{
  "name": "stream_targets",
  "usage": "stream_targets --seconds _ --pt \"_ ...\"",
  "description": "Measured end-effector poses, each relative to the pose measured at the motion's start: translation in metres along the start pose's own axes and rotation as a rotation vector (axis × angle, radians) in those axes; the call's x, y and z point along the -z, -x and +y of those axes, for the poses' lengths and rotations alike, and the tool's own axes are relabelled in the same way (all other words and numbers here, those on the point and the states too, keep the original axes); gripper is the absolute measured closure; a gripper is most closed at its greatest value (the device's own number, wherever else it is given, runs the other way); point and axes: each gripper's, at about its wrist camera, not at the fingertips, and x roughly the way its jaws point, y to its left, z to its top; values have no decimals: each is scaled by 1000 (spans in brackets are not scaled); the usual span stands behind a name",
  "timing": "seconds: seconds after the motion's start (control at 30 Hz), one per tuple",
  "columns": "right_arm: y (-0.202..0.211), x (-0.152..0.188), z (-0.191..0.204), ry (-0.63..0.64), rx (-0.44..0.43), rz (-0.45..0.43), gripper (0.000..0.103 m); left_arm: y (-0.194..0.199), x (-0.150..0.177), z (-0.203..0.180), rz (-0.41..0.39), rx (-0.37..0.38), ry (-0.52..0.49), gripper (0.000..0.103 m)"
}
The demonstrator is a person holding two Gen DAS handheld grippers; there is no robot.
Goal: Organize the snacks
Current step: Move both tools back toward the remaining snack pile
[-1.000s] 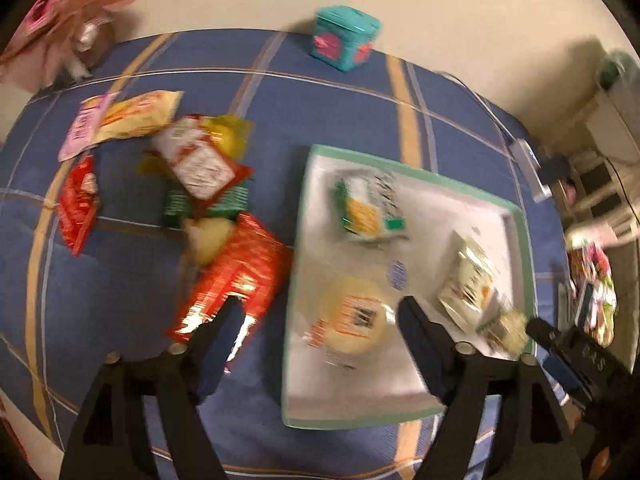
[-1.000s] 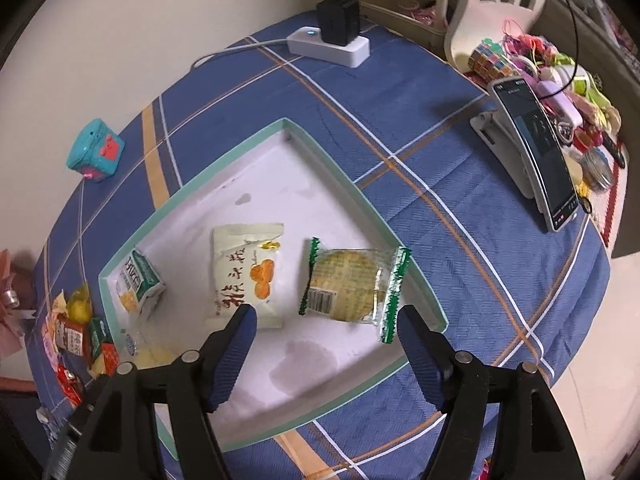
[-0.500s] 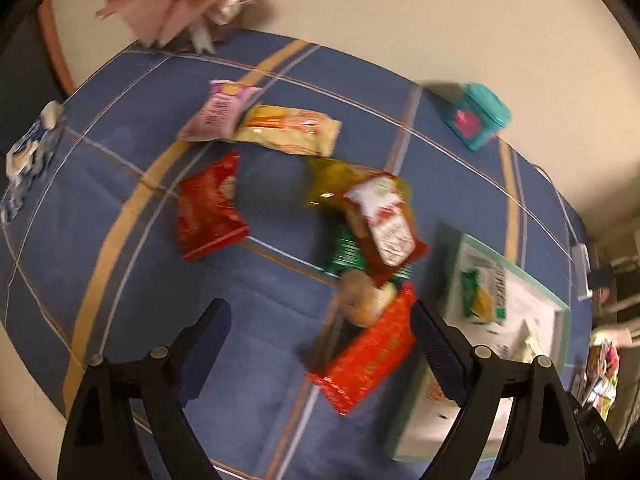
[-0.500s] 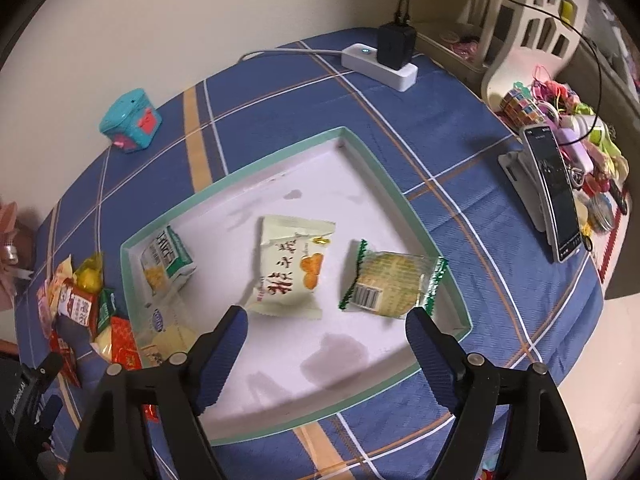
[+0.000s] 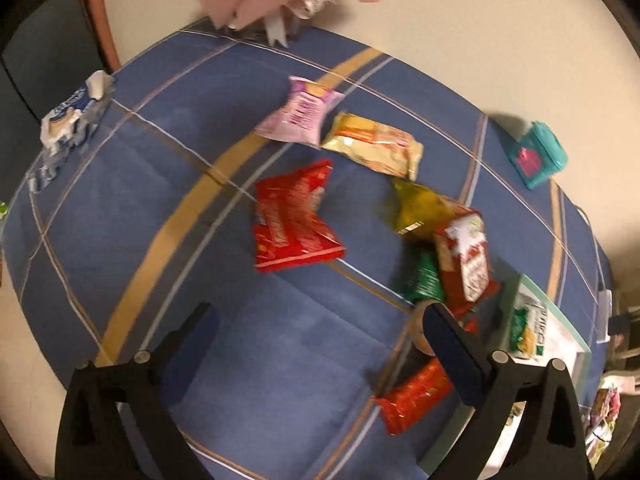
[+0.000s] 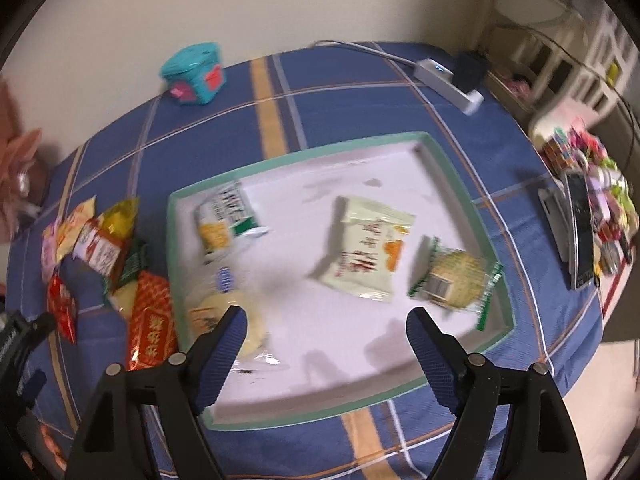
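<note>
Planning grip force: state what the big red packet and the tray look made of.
Big red packet: probably thin glossy plastic film; it shines, creases, and has crimped ends.
Tray: looks rigid, smooth white base with a green rim; plastic or coated board, cannot tell which.

Two wrist fisheyes look steeply down over one blue plaid tablecloth (image 5: 120, 208).
The left view sits above the loose snack packets, the tray (image 5: 580, 344) at its right edge; the right view sits above the tray (image 6: 460, 184). Both share the teal box (image 5: 538, 154) (image 6: 194, 72) and the red packet (image 5: 294, 216) (image 6: 62, 310).
</note>
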Motion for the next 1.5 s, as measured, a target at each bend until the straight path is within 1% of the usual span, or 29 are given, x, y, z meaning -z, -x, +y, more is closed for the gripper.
stream_targets --seconds 0.03,0.07,0.1,0.17,0.23,0.4,0.6,0.7,0.83,1.03,1.2,1.27,1.5 --pt "2 2 8 26 -6 -14 11 0 -2 2 -6 -13 -1 1" --pt "7 5 23 74 -32 -39 2 1 -3 5 -13 -23 -2 1" --pt "10 6 32 103 -61 -52 0 2 -4 7 -21 -33 -4 1" --pt "15 11 49 135 -120 -69 0 4 -6 12 -40 -41 -3 1" --pt "16 13 61 146 -141 -75 0 7 -8 17 -60 -46 -8 1" --pt "13 19 86 185 -160 -66 0 13 -12 28 -104 -59 -2 0" --pt "8 20 104 209 -174 -62 0 17 -20 41 -125 -38 5 0" --pt "4 20 113 213 -186 -55 0 16 -24 46 -116 -37 6 0" --pt "-4 21 125 229 -200 -32 0 12 -28 52 -101 -10 2 0" --pt "-16 22 131 220 -204 -1 0 2 -34 52 -66 79 7 0" --pt "-30 22 134 196 -237 41 0 -9 -37 46 -57 88 -20 0" --pt "-34 23 135 193 -240 50 2 -13 -38 45 -54 103 -18 0" --pt "-38 24 139 188 -257 62 23 -30 -44 45 -22 114 -16 1"
